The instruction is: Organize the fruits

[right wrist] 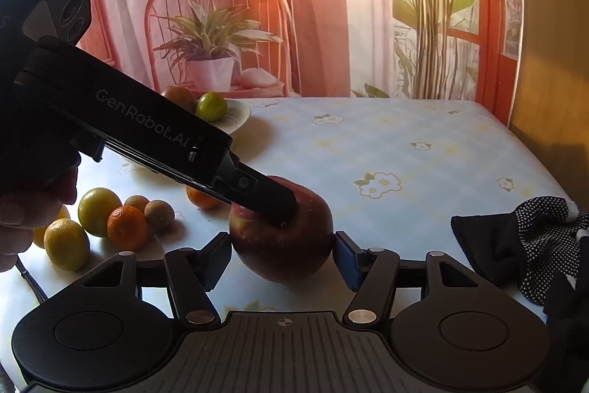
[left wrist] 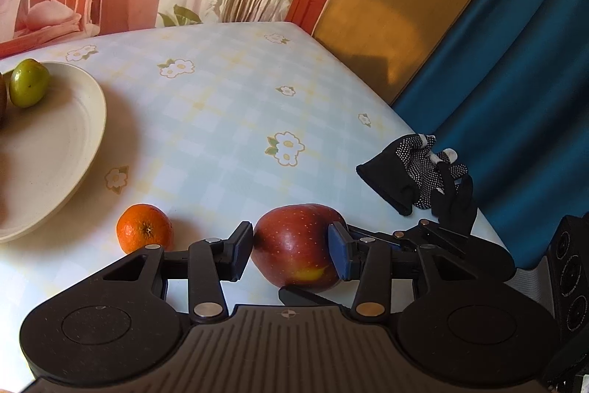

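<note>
A dark red apple (left wrist: 294, 245) (right wrist: 283, 253) sits low over the flowered tablecloth, and whether it touches the cloth I cannot tell. My left gripper (left wrist: 291, 253) has both blue pads against the apple's sides. In the right wrist view its finger (right wrist: 272, 203) slants down from the upper left onto the apple's top. My right gripper (right wrist: 281, 260) flanks the same apple, its pads touching both sides. A cream plate (left wrist: 55, 153) (right wrist: 237, 118) holds a green fruit (left wrist: 28, 83) (right wrist: 211, 106) and a brown one (right wrist: 179, 97). A mandarin (left wrist: 144, 232) lies just left of the apple.
Several loose citrus and small brown fruits (right wrist: 110, 220) lie at the left near a person's hand (right wrist: 22, 220). Black dotted gloves (left wrist: 416, 172) (right wrist: 533, 238) rest by the table's right edge. A printed backdrop rises behind the table, with a blue curtain (left wrist: 515, 98) to its right.
</note>
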A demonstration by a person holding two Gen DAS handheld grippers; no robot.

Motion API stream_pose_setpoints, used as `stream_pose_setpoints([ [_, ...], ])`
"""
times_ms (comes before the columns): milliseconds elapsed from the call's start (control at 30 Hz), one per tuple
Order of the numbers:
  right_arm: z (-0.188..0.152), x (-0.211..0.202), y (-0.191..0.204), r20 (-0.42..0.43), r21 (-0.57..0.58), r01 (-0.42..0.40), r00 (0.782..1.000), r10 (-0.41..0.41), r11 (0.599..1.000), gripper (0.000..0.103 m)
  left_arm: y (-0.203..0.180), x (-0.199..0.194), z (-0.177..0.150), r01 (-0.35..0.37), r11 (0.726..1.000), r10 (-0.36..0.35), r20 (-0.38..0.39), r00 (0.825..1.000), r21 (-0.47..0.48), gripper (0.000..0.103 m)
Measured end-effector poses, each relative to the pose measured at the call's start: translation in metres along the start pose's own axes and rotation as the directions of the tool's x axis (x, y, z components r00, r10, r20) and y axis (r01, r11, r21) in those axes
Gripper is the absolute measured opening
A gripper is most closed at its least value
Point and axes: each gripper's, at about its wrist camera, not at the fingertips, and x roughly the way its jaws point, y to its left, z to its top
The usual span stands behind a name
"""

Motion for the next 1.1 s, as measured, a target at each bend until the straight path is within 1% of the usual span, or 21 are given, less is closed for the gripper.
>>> stream_pose_setpoints([
  [133, 0.013, 0.000, 0.002, 0.016, -0.025, -0.012, 1.000, 0.012, 1.000, 0.056, 0.006, -0.012, 0.007, -0.001, 1.000, 0.003, 0.040, 0.999, -0.029, 0.047],
  [300, 0.040, 0.012, 0.012, 0.038, -0.077, -0.046, 0.998, 0.049, 0.996, 0.056, 0.019, -0.029, 0.021, -0.032, 0.998, 0.036, 0.088, 0.995, -0.055, 0.047],
  [467, 0.073, 0.039, 0.021, 0.043, -0.114, -0.101, 0.993, 0.107, 0.988, 0.056, 0.045, -0.046, 0.041, -0.084, 0.992, 0.096, 0.120, 0.988, -0.096, 0.047],
  [567, 0.095, 0.062, 0.028, 0.036, -0.140, -0.135, 0.989, 0.141, 0.981, 0.056, 0.064, -0.052, 0.053, -0.119, 0.986, 0.135, 0.134, 0.982, -0.116, 0.047],
  [667, 0.117, 0.090, 0.036, 0.008, -0.164, -0.165, 0.986, 0.169, 0.973, 0.056, 0.087, -0.053, 0.065, -0.143, 0.978, 0.164, 0.135, 0.977, -0.153, 0.047],
  [800, 0.135, 0.127, 0.048, -0.041, -0.176, -0.199, 0.980, 0.194, 0.964, 0.056, 0.117, -0.047, 0.076, -0.157, 0.965, 0.184, 0.115, 0.976, -0.209, 0.047],
  [1000, 0.145, 0.168, 0.061, -0.115, -0.211, -0.211, 0.975, 0.190, 0.954, 0.056, 0.149, -0.033, 0.082, -0.163, 0.950, 0.192, 0.087, 0.977, -0.267, 0.045],
  [1100, 0.146, 0.181, 0.064, -0.145, -0.233, -0.209, 0.973, 0.178, 0.950, 0.056, 0.161, -0.028, 0.082, -0.157, 0.944, 0.185, 0.073, 0.980, -0.289, 0.044],
])
